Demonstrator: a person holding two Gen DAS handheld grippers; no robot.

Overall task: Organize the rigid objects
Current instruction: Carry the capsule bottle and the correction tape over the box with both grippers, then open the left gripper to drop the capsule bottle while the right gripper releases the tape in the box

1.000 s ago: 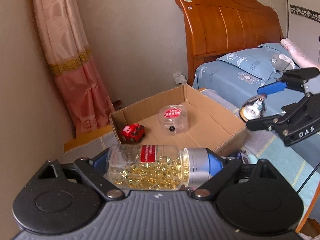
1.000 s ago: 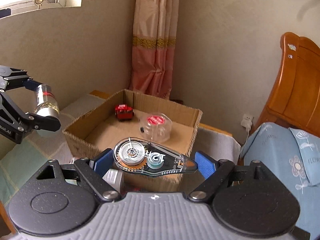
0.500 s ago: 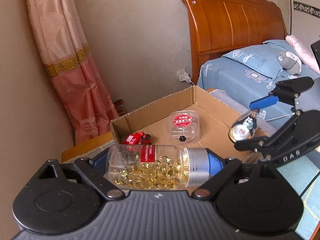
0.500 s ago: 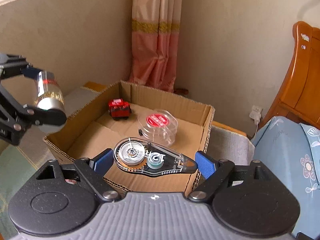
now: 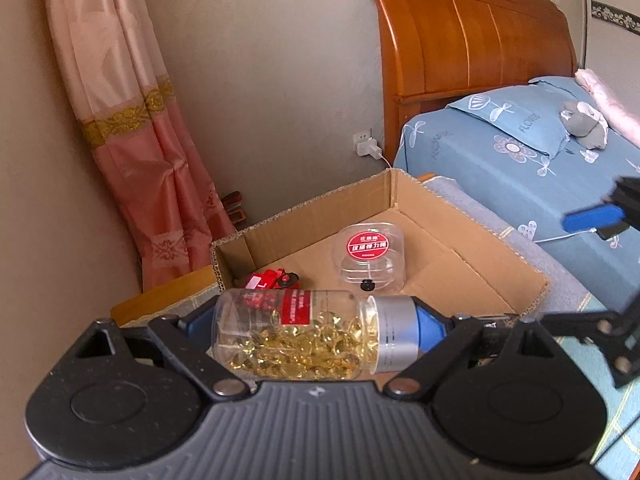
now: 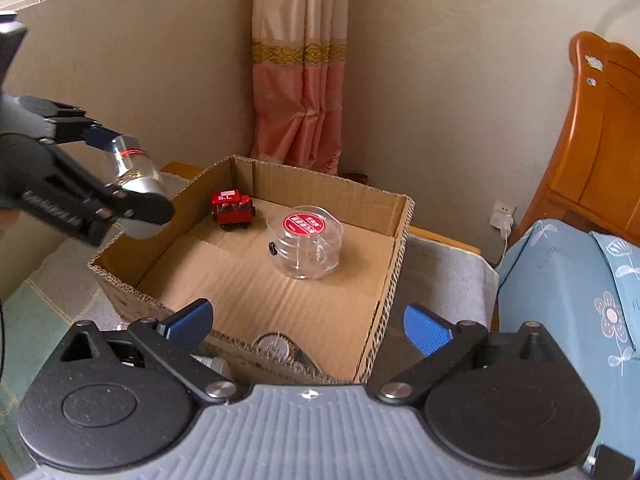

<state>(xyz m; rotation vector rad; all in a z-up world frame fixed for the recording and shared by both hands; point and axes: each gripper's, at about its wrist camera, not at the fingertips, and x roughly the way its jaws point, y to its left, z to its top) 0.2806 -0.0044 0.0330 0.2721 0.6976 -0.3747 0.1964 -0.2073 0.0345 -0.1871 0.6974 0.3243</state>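
My left gripper (image 5: 316, 330) pinched one capsule bottle (image 5: 316, 334) by its ends at the cardboard box's (image 6: 390, 248) near-left corner. My right gripper (image 6: 306, 322) was opening, nothing between its pads. Inside sat one red toy car (image 6: 233, 211) marked "S.L" and one clear tub (image 6: 306, 244). Only the right view showed the tape dispenser (image 6: 280, 346) at the near wall.

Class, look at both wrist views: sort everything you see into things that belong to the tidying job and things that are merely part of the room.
Belongs to the job: cardboard box, capsule bottle, red toy car, clear round case, correction tape.

Just lying about: curtain, headboard, pillow, wall charger, grey soft toy.
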